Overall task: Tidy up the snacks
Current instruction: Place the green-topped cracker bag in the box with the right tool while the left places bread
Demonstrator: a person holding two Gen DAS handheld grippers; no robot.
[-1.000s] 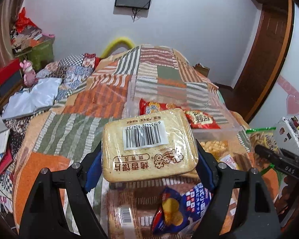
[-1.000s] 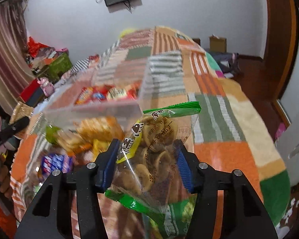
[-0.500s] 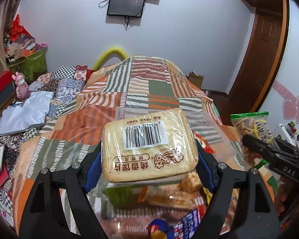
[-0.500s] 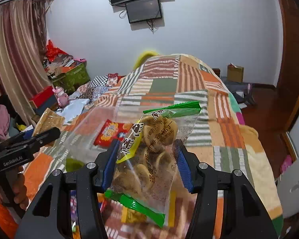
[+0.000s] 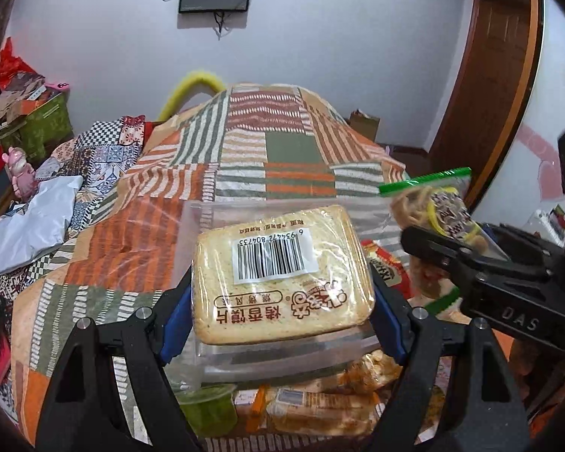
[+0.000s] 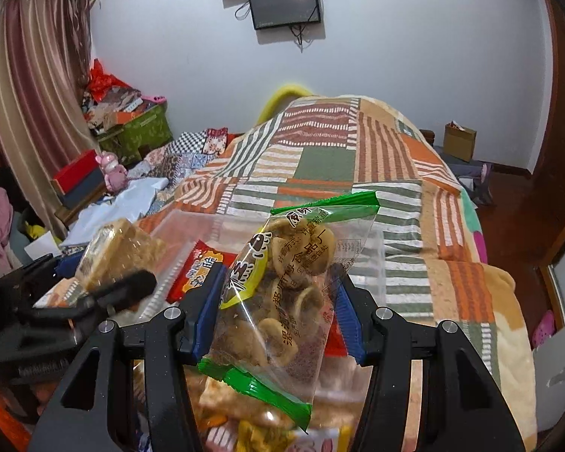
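Note:
My left gripper (image 5: 282, 301) is shut on a wrapped toast-slice pack (image 5: 282, 275) with a barcode label, held above a clear plastic bin (image 5: 203, 218) on the bed. My right gripper (image 6: 277, 301) is shut on a clear, green-edged bag of ring crackers (image 6: 286, 290), also over the bin (image 6: 376, 263). The cracker bag (image 5: 433, 207) and right gripper (image 5: 471, 263) show at the right of the left wrist view. The toast pack (image 6: 120, 252) and left gripper (image 6: 105, 293) show at the left of the right wrist view. A red snack packet (image 6: 192, 271) lies in the bin.
Several loose snacks (image 5: 320, 406) and a green jelly cup (image 5: 207, 410) lie below the grippers. The patchwork quilt (image 5: 267, 150) covers the bed. Clothes (image 5: 37, 218) and boxes (image 6: 132, 132) crowd the left side; a wooden door (image 5: 501, 94) stands right.
Both grippers rose and moved forward over the clear bin with their packs still held. The two grippers have come closer together.

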